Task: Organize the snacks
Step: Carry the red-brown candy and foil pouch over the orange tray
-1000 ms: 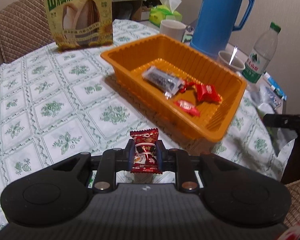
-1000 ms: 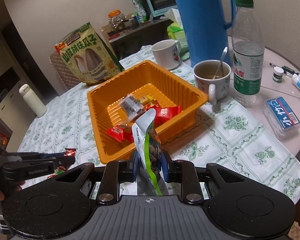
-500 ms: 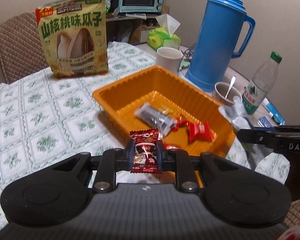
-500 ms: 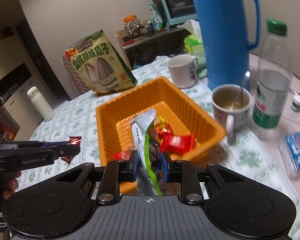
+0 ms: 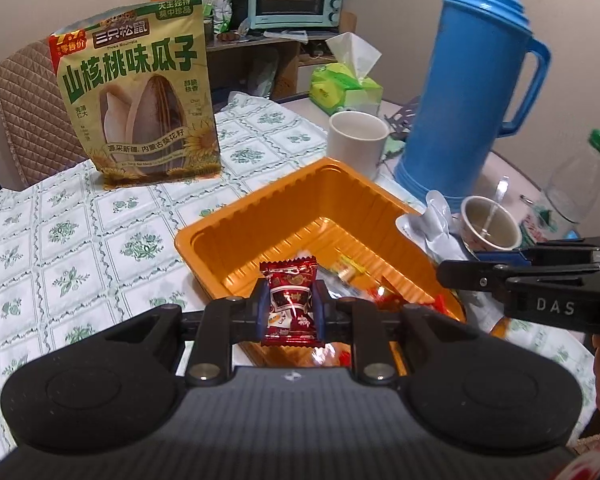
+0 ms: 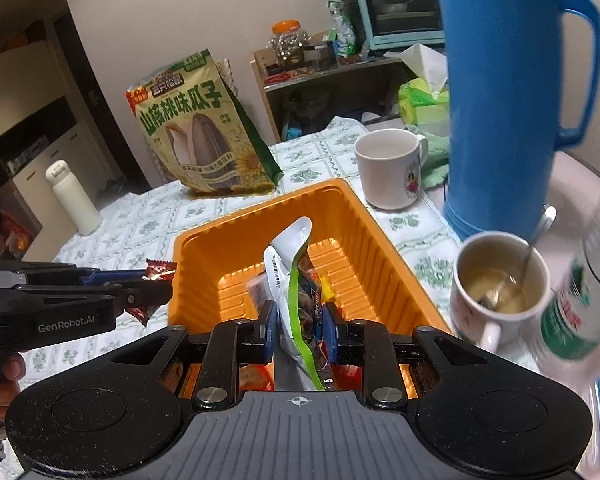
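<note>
My left gripper (image 5: 290, 306) is shut on a red candy wrapper (image 5: 290, 300) and holds it above the near edge of the orange tray (image 5: 260, 216). My right gripper (image 6: 298, 330) is shut on a white and green snack packet (image 6: 296, 280) above the tray's near side (image 6: 356, 216). Several wrapped snacks (image 5: 352, 272) lie in the tray. The right gripper shows at the right of the left wrist view (image 5: 452, 272). The left gripper with its candy shows at the left of the right wrist view (image 6: 156, 284).
A sunflower seed bag (image 5: 140, 108) stands behind the tray. A white mug (image 5: 356, 142), a blue thermos (image 5: 468, 88), a cup with a spoon (image 6: 500, 284), a water bottle (image 6: 580, 308) and a tissue pack (image 5: 344, 84) crowd the tray's far right. A white flask (image 6: 72, 196) stands at left.
Both grippers have moved in over the orange tray with their snacks still held. The tray and the things behind it look nearer in both views.
</note>
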The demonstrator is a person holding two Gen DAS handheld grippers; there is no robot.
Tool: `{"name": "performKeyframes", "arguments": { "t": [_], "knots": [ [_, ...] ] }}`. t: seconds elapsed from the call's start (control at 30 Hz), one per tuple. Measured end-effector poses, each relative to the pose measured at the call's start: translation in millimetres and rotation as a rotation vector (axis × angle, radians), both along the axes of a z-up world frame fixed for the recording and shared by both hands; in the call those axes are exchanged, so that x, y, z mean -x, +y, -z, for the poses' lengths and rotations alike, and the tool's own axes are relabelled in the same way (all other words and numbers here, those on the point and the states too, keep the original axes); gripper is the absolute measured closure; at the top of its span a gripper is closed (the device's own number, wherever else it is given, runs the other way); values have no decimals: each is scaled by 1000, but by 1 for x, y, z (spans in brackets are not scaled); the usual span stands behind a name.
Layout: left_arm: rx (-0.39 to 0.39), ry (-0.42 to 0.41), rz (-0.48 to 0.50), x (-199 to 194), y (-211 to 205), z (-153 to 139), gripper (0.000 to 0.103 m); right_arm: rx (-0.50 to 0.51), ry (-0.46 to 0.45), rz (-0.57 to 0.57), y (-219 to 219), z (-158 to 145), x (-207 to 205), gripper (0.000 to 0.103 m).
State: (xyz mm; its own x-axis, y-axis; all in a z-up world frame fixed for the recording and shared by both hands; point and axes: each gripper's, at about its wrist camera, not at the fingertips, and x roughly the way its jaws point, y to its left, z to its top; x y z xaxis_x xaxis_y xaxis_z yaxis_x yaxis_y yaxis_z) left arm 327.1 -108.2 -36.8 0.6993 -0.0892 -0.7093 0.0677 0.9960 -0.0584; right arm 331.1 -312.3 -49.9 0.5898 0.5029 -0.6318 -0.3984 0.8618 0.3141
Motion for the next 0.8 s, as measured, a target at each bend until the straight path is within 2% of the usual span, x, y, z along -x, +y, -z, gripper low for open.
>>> {"name": "performKeyframes", "arguments": {
  "t": [0.43,0.8],
  "knots": [
    [-20,52,-65,-48,0,19,83,81,23,-70,22,22,-67,79],
    [-26,81,-87,-60,4,30,83,122,30,-103,37,35,-92,78]
  ]
}}
